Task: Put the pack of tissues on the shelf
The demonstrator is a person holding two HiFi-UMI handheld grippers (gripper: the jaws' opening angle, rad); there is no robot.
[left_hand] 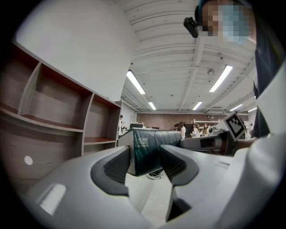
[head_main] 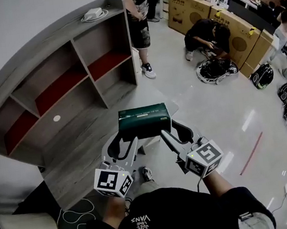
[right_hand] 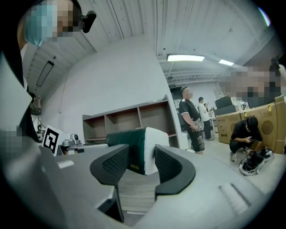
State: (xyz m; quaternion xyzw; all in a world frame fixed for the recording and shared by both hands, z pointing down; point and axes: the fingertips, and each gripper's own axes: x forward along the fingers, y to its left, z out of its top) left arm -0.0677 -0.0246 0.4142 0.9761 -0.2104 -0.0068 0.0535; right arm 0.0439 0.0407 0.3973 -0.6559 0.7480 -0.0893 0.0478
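A dark green pack of tissues [head_main: 144,120] with white ends hangs in the air in front of me, held level between both grippers. My left gripper [head_main: 123,140] is shut on its left end, and my right gripper [head_main: 170,132] is shut on its right end. In the left gripper view the pack [left_hand: 149,150] sits between the ribbed pads. The right gripper view shows its white end [right_hand: 154,147] between the pads. The grey wooden shelf [head_main: 67,95] with red-backed compartments stands ahead to the left, against the white wall; its compartments hold nothing.
A white object [head_main: 93,13] lies on top of the shelf. One person stands [head_main: 140,28] by the shelf's far end, another crouches [head_main: 209,34] near cardboard boxes [head_main: 192,5]. Bags [head_main: 216,70] and white cables [head_main: 68,218] lie on the floor.
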